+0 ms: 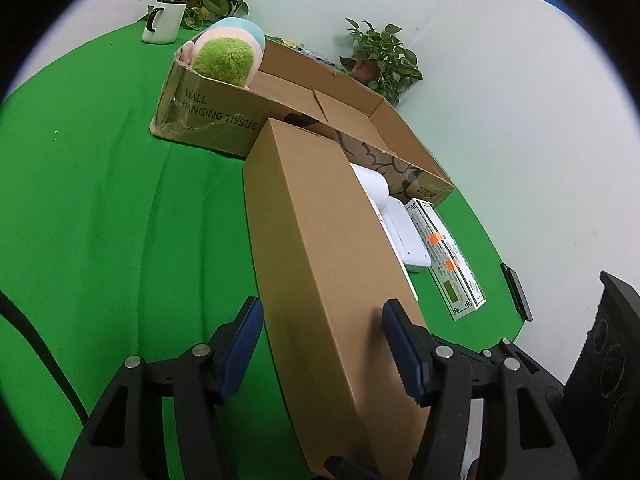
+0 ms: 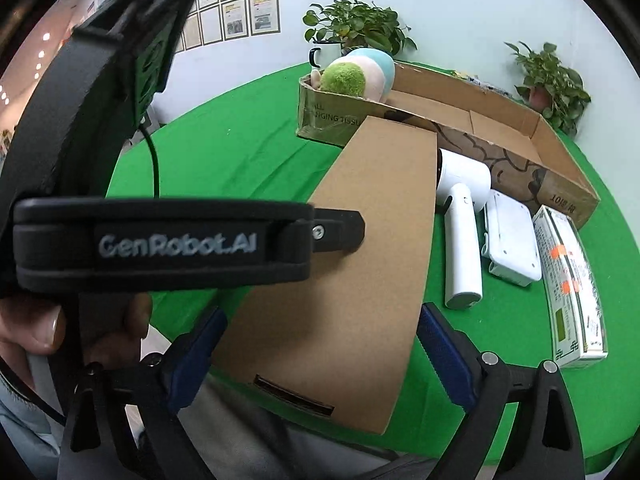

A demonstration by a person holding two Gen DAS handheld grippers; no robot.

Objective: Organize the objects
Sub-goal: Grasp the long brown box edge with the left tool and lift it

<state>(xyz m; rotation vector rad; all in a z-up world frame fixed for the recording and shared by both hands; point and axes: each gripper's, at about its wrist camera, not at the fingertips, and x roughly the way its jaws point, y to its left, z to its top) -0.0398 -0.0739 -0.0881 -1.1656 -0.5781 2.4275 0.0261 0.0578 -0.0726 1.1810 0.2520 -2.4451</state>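
Note:
A long plain brown box [image 1: 320, 248] lies between the blue pads of my left gripper [image 1: 320, 344]; the jaws stand on either side of its near end, close to or touching its sides. In the right wrist view the same box [image 2: 360, 248] sits between the wide-open pads of my right gripper [image 2: 320, 344], with the left gripper's body across the left of the frame. A large open cardboard box [image 1: 224, 120] [image 2: 500, 120] lies behind, with a plush toy [image 1: 228, 52] [image 2: 356, 72] in its far left end.
On the green cloth [image 1: 100, 180] right of the brown box lie a white hair dryer [image 2: 464, 216], a white flat device [image 2: 510, 236] and a white printed carton [image 2: 572, 280]. A mug [image 1: 164, 20] and two potted plants [image 1: 384, 56] stand at the back.

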